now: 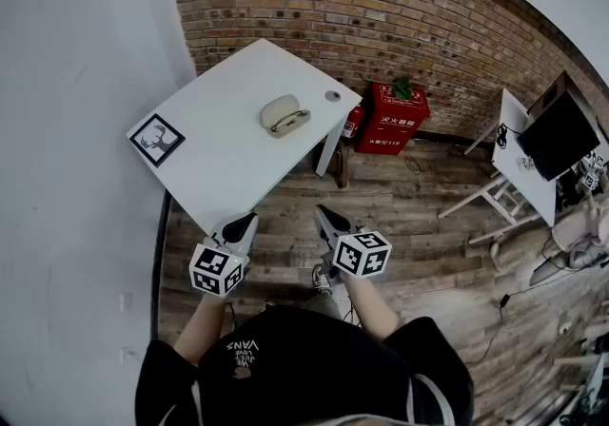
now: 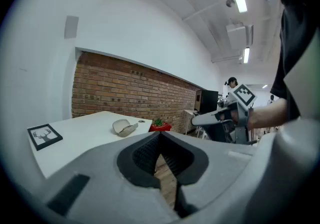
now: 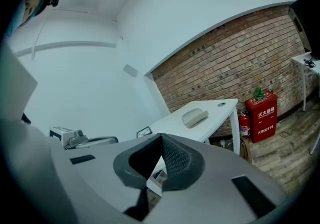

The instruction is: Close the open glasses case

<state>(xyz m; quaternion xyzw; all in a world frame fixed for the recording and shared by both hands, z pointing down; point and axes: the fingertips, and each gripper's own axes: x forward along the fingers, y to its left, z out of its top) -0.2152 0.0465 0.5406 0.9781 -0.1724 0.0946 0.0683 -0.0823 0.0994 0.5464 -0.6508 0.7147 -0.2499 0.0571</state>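
The glasses case (image 1: 284, 115) is seen lying open on the white table (image 1: 224, 163), toward the table's far edge and near the corner that bears a small round cap (image 1: 332, 96); its lid is raised from the base, so the closing is judged not yet begun. A framed deer picture (image 1: 156, 139) is laid at the table's left corner, well apart from the case, and so is unlikely to be disturbed by a reach.

The left gripper (image 1: 241, 223) and the right gripper (image 1: 329, 221) are held side by side just off the table's near corner, over the wooden floor and well short of the case; both are pointed slightly downward toward the table, presumably as a ready pose before the reach. The jaws of each are brought fully together with nothing between them; closed tips may be judged suitable for pressing a lid down, since no grasp is needed for that. A red box (image 1: 392, 120) is stood on the floor beyond the table's far side, against the brick wall.
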